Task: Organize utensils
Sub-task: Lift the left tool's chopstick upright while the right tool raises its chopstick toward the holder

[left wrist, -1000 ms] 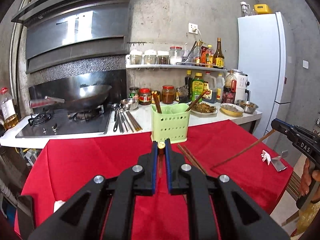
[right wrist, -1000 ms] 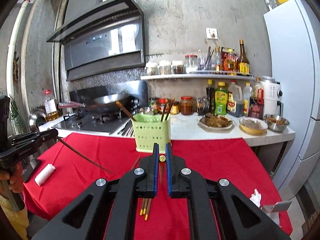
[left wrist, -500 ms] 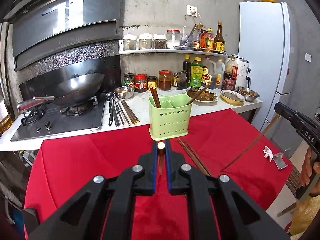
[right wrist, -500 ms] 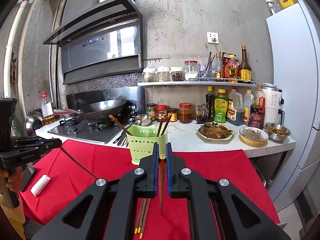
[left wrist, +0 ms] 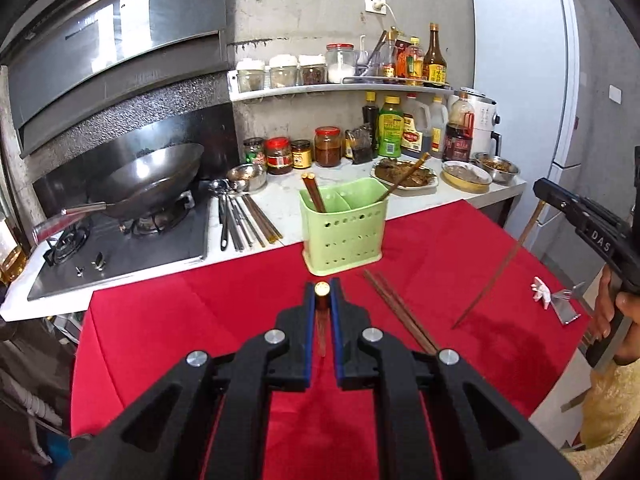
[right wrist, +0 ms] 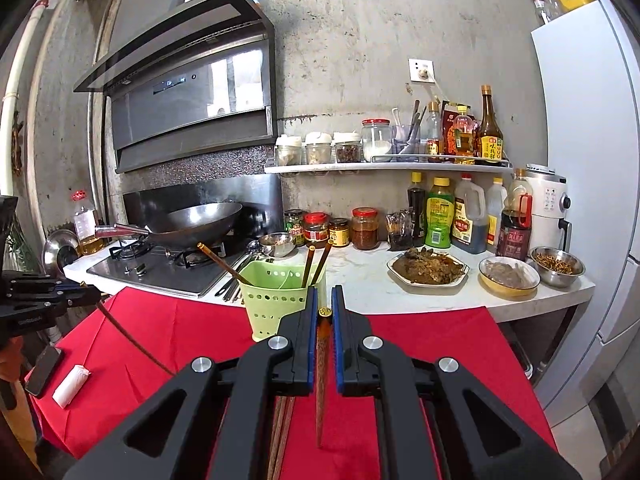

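A green perforated utensil holder (left wrist: 342,228) stands on the red tablecloth with several brown chopsticks in it; it also shows in the right wrist view (right wrist: 278,300). My left gripper (left wrist: 322,294) is shut on one chopstick (left wrist: 321,320), held above the cloth in front of the holder. My right gripper (right wrist: 325,311) is shut on another chopstick (right wrist: 321,380), its tip pointing down. The right gripper shows at the right in the left wrist view (left wrist: 580,220), its chopstick (left wrist: 500,268) slanting down. Loose chopsticks (left wrist: 400,312) lie on the cloth.
The counter behind holds a wok (left wrist: 152,180) on a stove, metal utensils (left wrist: 236,216), jars, sauce bottles and food dishes (left wrist: 404,174). A white fridge (left wrist: 524,80) stands right. A white roll (right wrist: 72,384) and a phone lie at the cloth's left edge.
Both grippers have risen and tilted, each still holding its chopstick. The right gripper's chopstick now hangs steeper, tip down. The holder sits lower in both views.
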Motion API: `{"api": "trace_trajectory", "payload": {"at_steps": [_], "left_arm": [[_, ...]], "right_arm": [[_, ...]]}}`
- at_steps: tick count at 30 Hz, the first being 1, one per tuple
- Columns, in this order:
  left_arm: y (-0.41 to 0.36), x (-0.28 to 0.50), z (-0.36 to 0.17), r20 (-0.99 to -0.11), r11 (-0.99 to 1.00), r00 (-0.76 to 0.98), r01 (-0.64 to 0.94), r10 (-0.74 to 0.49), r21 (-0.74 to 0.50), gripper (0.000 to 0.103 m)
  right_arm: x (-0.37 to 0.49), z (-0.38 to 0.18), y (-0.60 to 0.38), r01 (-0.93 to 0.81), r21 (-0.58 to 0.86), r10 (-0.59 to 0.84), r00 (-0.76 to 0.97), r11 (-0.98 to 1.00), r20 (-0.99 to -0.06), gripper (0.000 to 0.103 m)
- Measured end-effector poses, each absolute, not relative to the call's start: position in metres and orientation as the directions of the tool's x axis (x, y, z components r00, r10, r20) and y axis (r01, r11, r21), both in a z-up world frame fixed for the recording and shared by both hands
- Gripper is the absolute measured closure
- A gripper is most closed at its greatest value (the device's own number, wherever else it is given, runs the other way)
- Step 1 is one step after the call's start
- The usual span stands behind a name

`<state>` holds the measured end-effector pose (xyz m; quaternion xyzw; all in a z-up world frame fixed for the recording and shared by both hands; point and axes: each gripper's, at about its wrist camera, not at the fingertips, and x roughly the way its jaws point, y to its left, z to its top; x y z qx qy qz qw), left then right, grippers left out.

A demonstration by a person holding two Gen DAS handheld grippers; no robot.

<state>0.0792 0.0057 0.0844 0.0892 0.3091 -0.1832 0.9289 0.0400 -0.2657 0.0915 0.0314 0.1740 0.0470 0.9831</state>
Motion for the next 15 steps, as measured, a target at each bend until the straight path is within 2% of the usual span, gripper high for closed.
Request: {"api": "trace_trajectory", "payload": {"at_steps": [9, 15], "left_arm": [[-0.012, 0.098, 0.078, -0.533, 0.924, 0.8, 0.373, -0.276, 0.082, 0.096], [-0.016, 0.092, 0.059, -0.538, 0.926, 0.805, 0.362, -0.25, 0.111, 0.096]], "right_arm": [[0.052, 0.086, -0.259, -0.08, 0.047, 0.092, 0.931, 0.996, -0.354, 0.095], [0.053, 0.06, -0.253, -0.084, 0.013, 0.083, 0.917, 0.996, -0.39, 0.095]]}}
